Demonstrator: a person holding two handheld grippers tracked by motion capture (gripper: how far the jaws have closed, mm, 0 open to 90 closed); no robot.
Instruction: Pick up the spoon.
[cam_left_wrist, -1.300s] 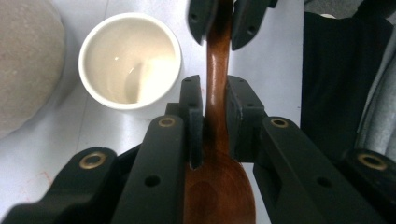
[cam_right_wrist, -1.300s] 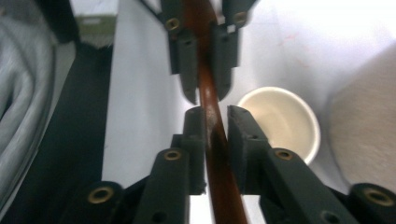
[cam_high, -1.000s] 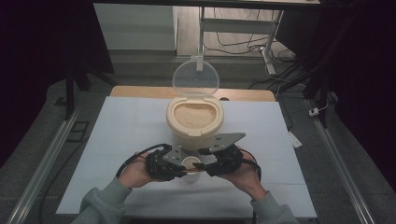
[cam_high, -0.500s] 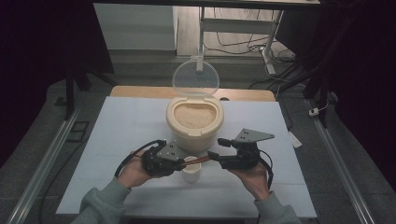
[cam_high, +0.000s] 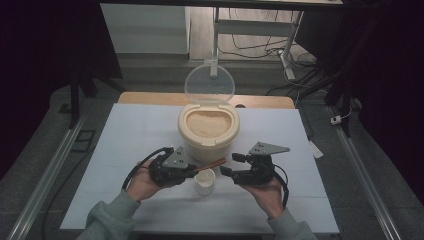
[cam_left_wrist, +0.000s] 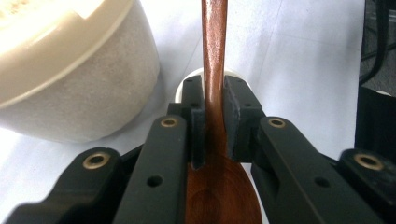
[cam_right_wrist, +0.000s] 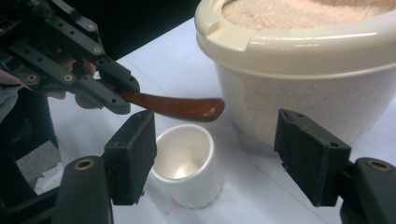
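A cream container full of pale grains stands mid-table with its clear lid tipped up behind it. In front of it stands a small white cup, empty inside. My left gripper is shut on the neck of a brown wooden spoon, whose handle reaches right over the cup. My right gripper is just right of the cup. Its jaws have just been opening, and they stand wide with nothing pressed between them. The handle's tip lies ahead of them.
The white table top stretches to both sides of the hands. A wooden strip runs along its back edge, and metal rails flank it. A small white tag lies at the right edge. Cables lie on the floor behind.
My right gripper has drawn away to the right from the left gripper, and its jaws have spread apart. The left hand and the spoon have stayed in place.
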